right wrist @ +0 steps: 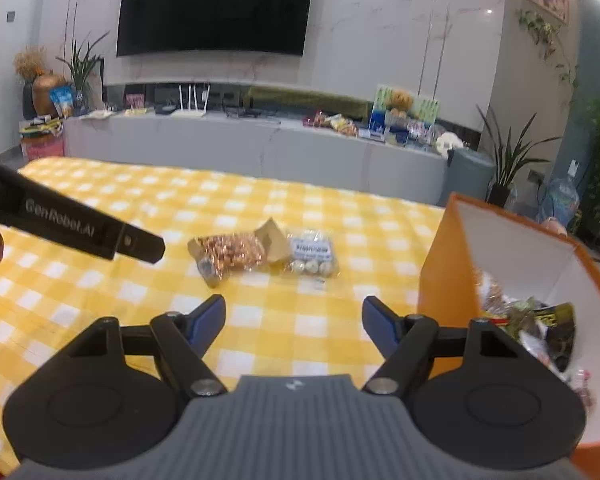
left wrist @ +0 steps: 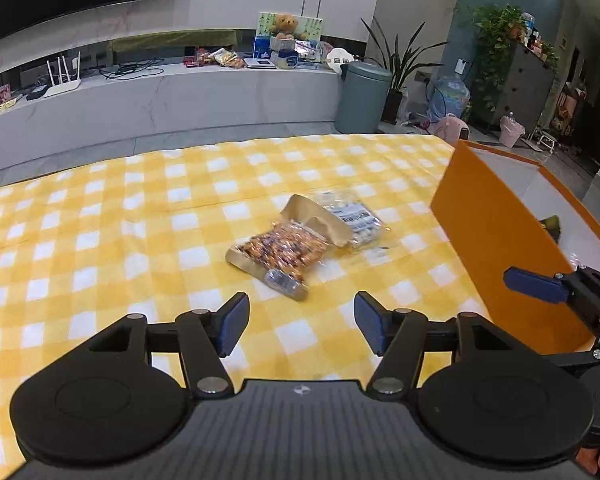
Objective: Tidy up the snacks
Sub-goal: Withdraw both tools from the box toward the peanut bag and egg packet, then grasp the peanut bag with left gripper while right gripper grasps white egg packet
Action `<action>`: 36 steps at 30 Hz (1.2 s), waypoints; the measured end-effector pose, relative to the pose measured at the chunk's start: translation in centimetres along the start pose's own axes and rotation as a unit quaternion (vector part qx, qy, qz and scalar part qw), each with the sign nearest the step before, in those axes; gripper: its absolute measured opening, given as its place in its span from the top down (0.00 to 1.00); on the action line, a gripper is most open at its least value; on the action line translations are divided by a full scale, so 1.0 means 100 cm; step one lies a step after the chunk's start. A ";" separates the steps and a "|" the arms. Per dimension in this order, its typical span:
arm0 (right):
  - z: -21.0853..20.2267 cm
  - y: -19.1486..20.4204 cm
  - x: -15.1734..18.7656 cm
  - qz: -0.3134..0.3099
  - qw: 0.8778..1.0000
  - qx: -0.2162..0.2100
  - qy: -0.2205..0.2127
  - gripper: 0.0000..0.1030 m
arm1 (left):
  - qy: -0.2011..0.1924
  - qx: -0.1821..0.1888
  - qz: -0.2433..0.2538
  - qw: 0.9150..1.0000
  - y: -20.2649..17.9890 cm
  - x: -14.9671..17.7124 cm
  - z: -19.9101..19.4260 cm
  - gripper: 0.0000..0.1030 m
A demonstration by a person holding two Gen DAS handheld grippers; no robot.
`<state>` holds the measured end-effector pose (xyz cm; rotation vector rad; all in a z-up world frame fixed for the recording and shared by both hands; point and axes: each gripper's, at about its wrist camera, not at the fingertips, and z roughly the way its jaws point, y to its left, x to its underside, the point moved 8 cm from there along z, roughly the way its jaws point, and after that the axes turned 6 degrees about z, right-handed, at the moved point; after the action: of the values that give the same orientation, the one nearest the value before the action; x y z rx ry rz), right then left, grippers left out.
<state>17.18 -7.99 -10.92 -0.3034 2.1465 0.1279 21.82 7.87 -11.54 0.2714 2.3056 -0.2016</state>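
In the left wrist view, the left gripper point(left wrist: 300, 324) is spread and empty, with the nut bag point(left wrist: 278, 254) at twelve o'clock on the tablecloth point(left wrist: 100, 240). In the right wrist view, the right gripper point(right wrist: 294, 322) is also spread; the orange box point(right wrist: 440, 280) stands at three o'clock. The bag looks light, crinkly and slippery, so pinching its kraft edge seems best.

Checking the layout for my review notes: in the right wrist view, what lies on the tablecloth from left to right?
The left gripper's side juts in first → bag of orange-wrapped snacks → clear bag of white round snacks → orange box with snack packets already inside.
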 end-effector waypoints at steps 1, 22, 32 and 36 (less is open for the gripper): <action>0.009 -0.002 0.000 0.004 1.000 0.003 0.006 0.29 | 0.000 0.003 0.004 1.000 0.002 -0.002 0.005 0.29; 0.116 -0.039 -0.012 0.123 0.989 0.046 0.065 0.29 | 0.059 0.057 0.212 0.974 0.005 -0.025 0.133 0.20; 0.138 -0.035 -0.022 0.103 0.992 0.050 0.051 0.29 | 0.057 0.048 0.164 0.984 0.010 -0.021 0.138 0.21; 0.146 -0.029 -0.024 0.078 0.995 0.048 0.048 0.25 | 0.083 0.015 0.132 0.988 0.025 -0.018 0.128 0.24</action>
<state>30.96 -7.37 -17.02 -0.0876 2.2639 0.1015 32.62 7.08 -19.02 0.6240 2.4031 -0.0816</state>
